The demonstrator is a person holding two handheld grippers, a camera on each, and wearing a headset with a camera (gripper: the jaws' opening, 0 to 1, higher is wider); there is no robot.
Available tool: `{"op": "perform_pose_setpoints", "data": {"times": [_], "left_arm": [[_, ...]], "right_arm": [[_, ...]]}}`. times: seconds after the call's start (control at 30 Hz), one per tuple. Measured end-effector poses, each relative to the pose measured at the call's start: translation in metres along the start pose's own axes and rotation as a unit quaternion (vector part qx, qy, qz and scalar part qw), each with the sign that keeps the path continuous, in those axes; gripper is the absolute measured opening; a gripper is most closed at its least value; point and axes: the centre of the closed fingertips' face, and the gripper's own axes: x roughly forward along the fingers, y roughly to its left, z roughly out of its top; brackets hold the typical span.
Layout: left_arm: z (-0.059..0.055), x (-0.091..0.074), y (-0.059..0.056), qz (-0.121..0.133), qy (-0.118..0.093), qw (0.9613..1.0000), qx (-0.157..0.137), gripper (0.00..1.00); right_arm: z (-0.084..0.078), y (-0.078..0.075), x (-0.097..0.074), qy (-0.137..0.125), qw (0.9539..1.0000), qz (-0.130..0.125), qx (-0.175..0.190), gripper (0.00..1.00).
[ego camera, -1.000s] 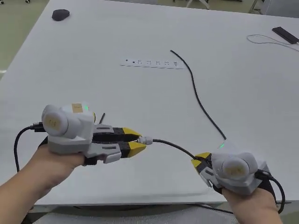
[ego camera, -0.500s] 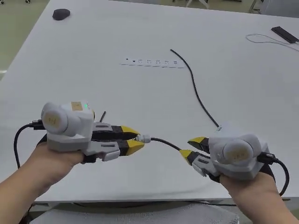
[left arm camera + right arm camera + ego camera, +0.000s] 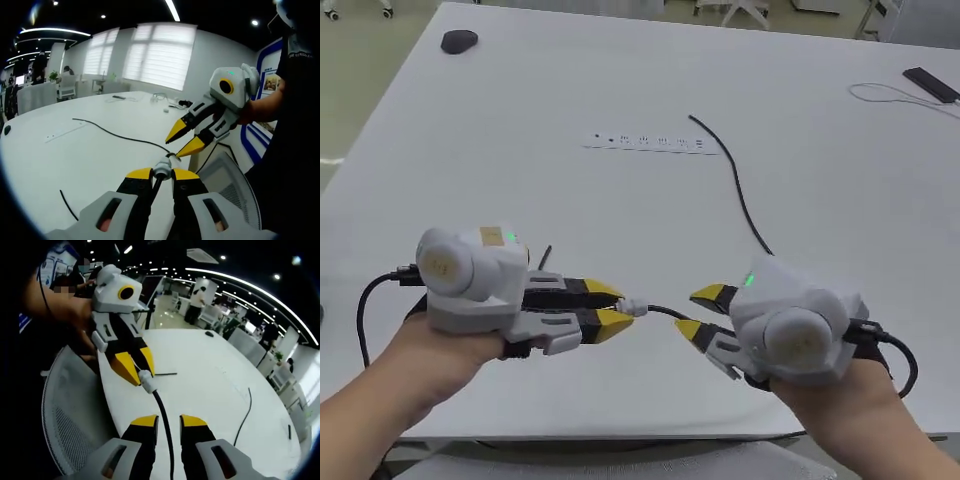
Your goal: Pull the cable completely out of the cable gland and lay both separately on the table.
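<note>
The cable gland [image 3: 632, 303], a small pale fitting, sits pinched at the tips of the left tongs [image 3: 618, 305], whose jaws are closed narrow on it. We judge that it is held up over the near edge of the table [image 3: 470, 150], not resting on it. The black cable [image 3: 740, 195] is not yet out. It leaves the mouth of the gland and runs toward our right, then on over the table to end near the power strip [image 3: 645, 141].

The right tongs [image 3: 688, 310] are just beside the gland, tip to tip with the left ones. Their jaws stand apart with the cable passing between them. In the right gripper view the gap looks wider than the cable, so we take it they grip nothing yet.

The line that matters is the cable's own. Where it leaves the gland, its long axis carries on from the left jaws and points into the right ones. The right hand is the nearer to the free cable. We judge the next move is to close on the cable close to the gland and draw it out along that line, away from the left hand. A pull off to one side could bind it in the fitting.
</note>
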Motion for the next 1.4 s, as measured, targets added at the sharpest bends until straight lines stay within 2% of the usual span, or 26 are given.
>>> {"op": "perform_pose_setpoints", "data": {"times": [0.1,0.37,0.5,0.93,1.17,1.4], "left_arm": [[0.0,0.001,0.0,0.0,0.0,1.0,0.001,0.15],[-0.002,0.001,-0.002,0.001,0.001,1.0,-0.005,0.15],[-0.003,0.001,-0.004,0.0,0.002,1.0,-0.004,0.15],[-0.007,0.001,-0.007,0.003,0.002,1.0,-0.003,0.15],[-0.006,0.002,-0.009,0.002,0.001,1.0,-0.001,0.15],[-0.006,0.003,-0.009,0.004,0.001,1.0,0.002,0.15]], "right_arm": [[0.004,0.005,0.004,0.001,0.9994,0.002,-0.035,0.11],[0.014,0.012,0.007,-0.004,0.9977,0.01,-0.066,0.08],[0.012,0.014,0.011,0.002,0.9968,0.015,-0.078,0.06],[0.009,0.019,0.011,-0.004,0.9984,0.012,-0.055,0.01],[0.005,0.018,0.012,-0.002,0.9999,0.005,-0.01,0.01],[-0.003,0.015,0.015,0.006,0.9999,-0.004,0.008,0.0]]}}
